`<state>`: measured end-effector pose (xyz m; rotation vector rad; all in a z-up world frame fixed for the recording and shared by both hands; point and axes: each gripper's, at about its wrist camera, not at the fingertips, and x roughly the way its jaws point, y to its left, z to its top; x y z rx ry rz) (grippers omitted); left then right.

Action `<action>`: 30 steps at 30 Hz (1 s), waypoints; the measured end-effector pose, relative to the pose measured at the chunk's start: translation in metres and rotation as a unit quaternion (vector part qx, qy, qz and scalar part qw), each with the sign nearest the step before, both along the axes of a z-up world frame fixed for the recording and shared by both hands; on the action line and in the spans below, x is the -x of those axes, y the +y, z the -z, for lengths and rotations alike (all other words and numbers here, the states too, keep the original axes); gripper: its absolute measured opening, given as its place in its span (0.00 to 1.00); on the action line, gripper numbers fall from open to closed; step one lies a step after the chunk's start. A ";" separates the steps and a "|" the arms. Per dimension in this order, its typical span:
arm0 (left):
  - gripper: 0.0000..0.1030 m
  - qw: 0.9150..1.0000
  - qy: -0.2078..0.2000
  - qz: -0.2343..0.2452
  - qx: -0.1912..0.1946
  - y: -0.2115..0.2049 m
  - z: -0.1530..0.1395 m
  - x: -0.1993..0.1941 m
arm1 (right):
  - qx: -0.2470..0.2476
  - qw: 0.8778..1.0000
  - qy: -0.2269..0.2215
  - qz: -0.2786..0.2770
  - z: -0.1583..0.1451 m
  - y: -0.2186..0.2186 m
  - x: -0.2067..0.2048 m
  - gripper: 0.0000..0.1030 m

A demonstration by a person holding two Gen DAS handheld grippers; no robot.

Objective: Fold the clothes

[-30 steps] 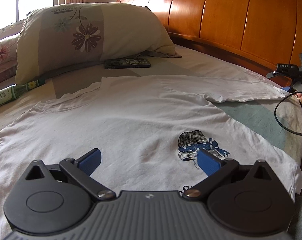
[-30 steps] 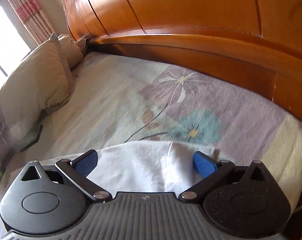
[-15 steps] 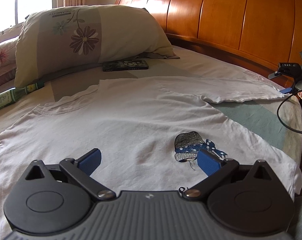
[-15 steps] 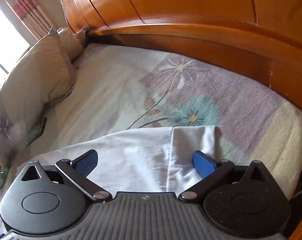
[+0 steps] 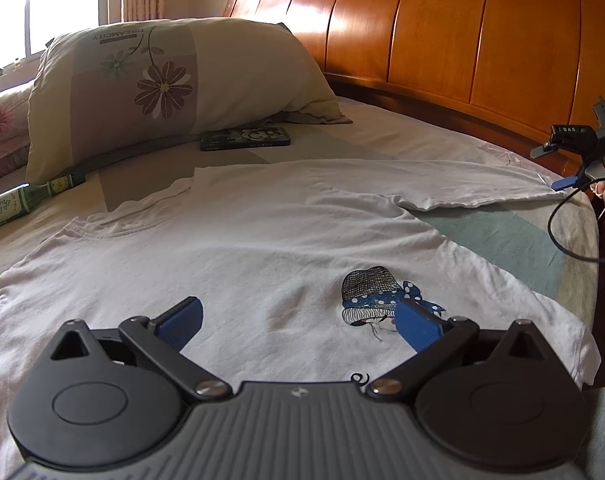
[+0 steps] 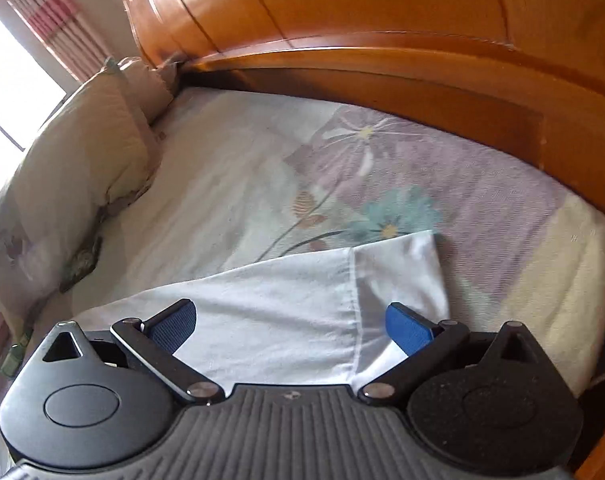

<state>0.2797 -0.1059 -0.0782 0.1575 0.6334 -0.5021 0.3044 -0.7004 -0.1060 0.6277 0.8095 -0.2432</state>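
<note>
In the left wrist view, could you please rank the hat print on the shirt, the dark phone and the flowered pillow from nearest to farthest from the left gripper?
1. Hat print, by the left gripper's right finger.
2. Dark phone, mid-bed beyond the shirt.
3. Flowered pillow, behind the phone, left.

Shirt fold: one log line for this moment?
shirt: flat on bed | left gripper: open over shirt | right gripper: open at sleeve

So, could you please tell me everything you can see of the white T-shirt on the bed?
The white T-shirt lies spread flat, front up, on the floral bedsheet. It looks like soft, lightly creased cotton knit, with a ribbed neckline and a small print of a figure in a netted hat and a blue dotted bow. One sleeve reaches toward the right hand-held gripper, which is open over its hemmed cuff. The left hand-held gripper is open above the chest.
</note>
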 end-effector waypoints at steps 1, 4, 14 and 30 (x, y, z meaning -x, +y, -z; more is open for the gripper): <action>0.99 1.000 0.002 -0.002 0.001 0.001 0.000 -0.001 | 0.012 1.000 0.010 0.005 -0.002 0.000 0.002 1.00; 0.99 1.000 0.003 -0.010 0.003 0.002 0.001 -0.003 | 0.005 1.000 -0.006 0.006 -0.007 -0.001 0.007 1.00; 0.99 1.000 0.019 -0.017 -0.009 0.000 -0.001 0.002 | 0.037 0.999 -0.032 0.014 0.007 -0.004 -0.010 1.00; 0.99 0.995 0.089 -0.040 -0.027 0.013 0.012 0.013 | -0.019 0.995 -0.081 -0.046 -0.009 0.063 0.013 1.00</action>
